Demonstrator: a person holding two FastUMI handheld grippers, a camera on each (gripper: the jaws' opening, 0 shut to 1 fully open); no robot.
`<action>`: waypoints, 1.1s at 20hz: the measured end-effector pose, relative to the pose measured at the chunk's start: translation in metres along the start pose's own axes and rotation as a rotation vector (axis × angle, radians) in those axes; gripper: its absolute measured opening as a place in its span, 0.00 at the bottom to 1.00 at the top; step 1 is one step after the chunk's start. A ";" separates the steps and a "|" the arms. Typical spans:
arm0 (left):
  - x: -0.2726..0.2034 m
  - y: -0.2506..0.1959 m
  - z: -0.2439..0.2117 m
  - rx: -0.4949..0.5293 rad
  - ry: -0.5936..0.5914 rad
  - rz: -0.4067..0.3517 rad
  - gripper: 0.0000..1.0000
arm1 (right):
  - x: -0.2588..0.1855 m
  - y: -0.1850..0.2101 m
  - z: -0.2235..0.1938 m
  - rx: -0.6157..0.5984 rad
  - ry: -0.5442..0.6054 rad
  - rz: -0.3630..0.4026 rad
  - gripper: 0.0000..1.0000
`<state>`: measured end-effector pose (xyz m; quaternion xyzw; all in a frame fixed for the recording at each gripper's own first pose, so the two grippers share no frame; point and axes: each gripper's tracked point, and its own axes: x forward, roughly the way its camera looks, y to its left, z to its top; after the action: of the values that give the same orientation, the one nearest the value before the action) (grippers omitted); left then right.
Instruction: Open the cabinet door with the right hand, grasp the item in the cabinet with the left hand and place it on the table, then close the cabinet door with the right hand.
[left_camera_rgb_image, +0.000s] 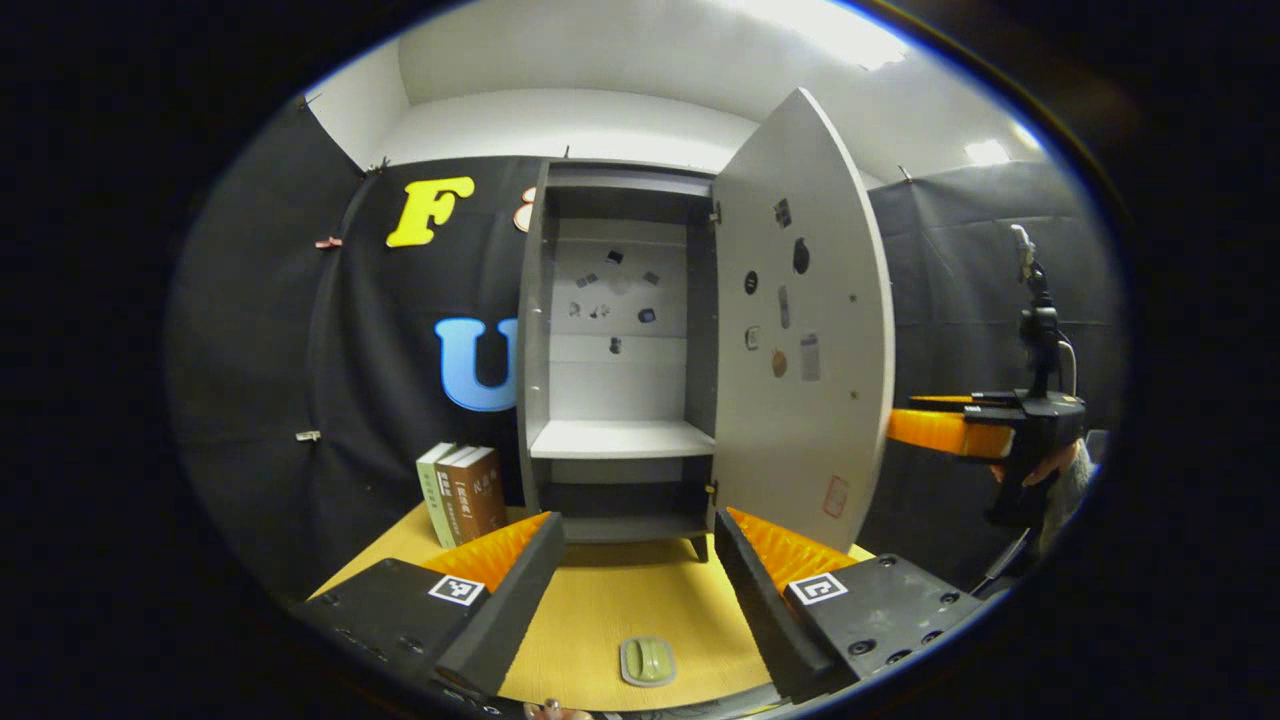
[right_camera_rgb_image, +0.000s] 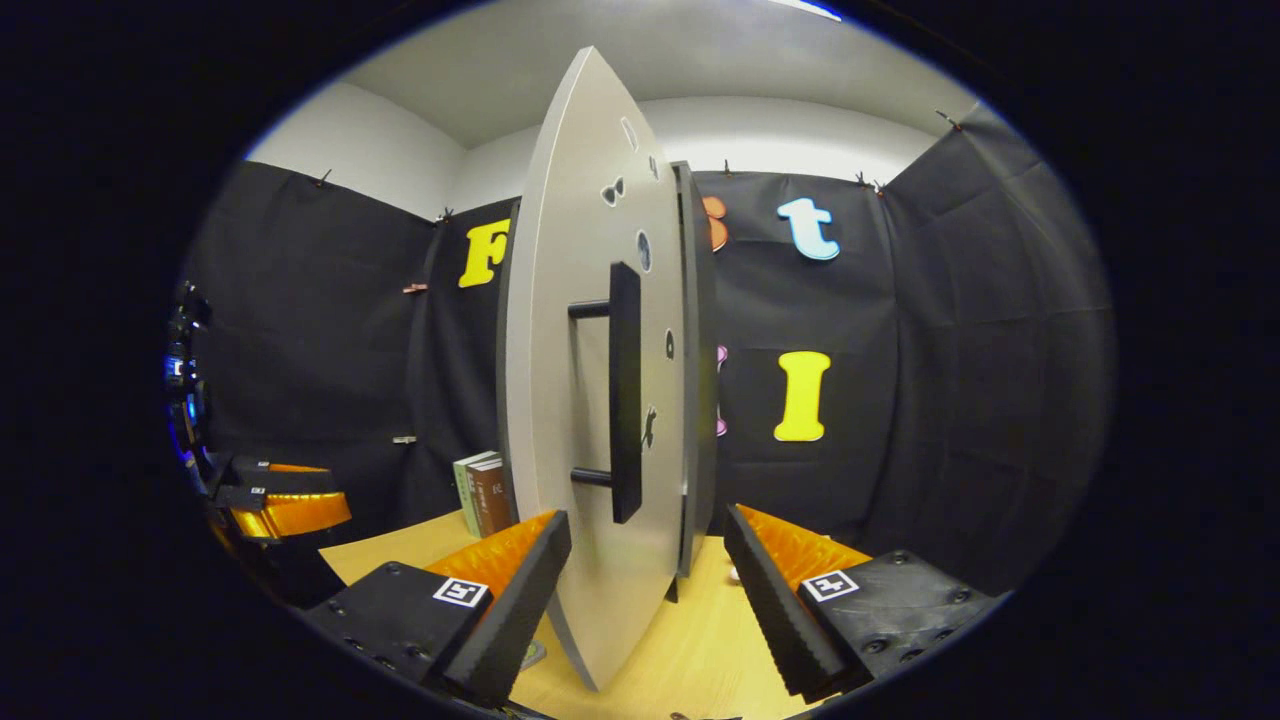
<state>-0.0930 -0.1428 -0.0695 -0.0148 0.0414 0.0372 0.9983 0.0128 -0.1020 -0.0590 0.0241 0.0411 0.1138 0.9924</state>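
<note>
The grey cabinet (left_camera_rgb_image: 620, 330) stands open, its door (left_camera_rgb_image: 800, 330) swung out to the right, and its shelf (left_camera_rgb_image: 620, 438) is bare. A small grey-green item (left_camera_rgb_image: 648, 661) lies on the yellow table (left_camera_rgb_image: 600, 610), low between the fingers of my open left gripper (left_camera_rgb_image: 638, 520), which touches nothing. In the right gripper view the door (right_camera_rgb_image: 590, 400) is seen nearly edge-on with its black bar handle (right_camera_rgb_image: 625, 390). My right gripper (right_camera_rgb_image: 648, 520) is open, one finger on each side of the door's lower edge, neither pressing on it. In the left gripper view the right gripper (left_camera_rgb_image: 925, 425) pokes out from behind the door.
Books (left_camera_rgb_image: 462, 495) stand upright on the table left of the cabinet. A hand (left_camera_rgb_image: 1050, 465) holds the right gripper at the far right. The left gripper (right_camera_rgb_image: 280, 500) shows at the left of the right gripper view. Black cloth walls close in the booth.
</note>
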 end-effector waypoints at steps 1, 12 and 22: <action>0.009 0.000 0.000 -0.009 -0.005 0.006 0.95 | 0.001 0.002 0.001 0.007 -0.001 0.022 0.95; 0.064 0.056 0.019 0.062 -0.033 -0.188 0.95 | 0.040 0.089 -0.014 0.055 0.045 -0.008 0.97; 0.067 0.151 0.021 0.040 -0.013 -0.190 0.95 | 0.120 0.185 -0.031 0.077 0.041 -0.015 0.96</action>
<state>-0.0363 0.0133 -0.0579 0.0015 0.0340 -0.0583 0.9977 0.0857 0.1062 -0.0882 0.0598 0.0662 0.1052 0.9904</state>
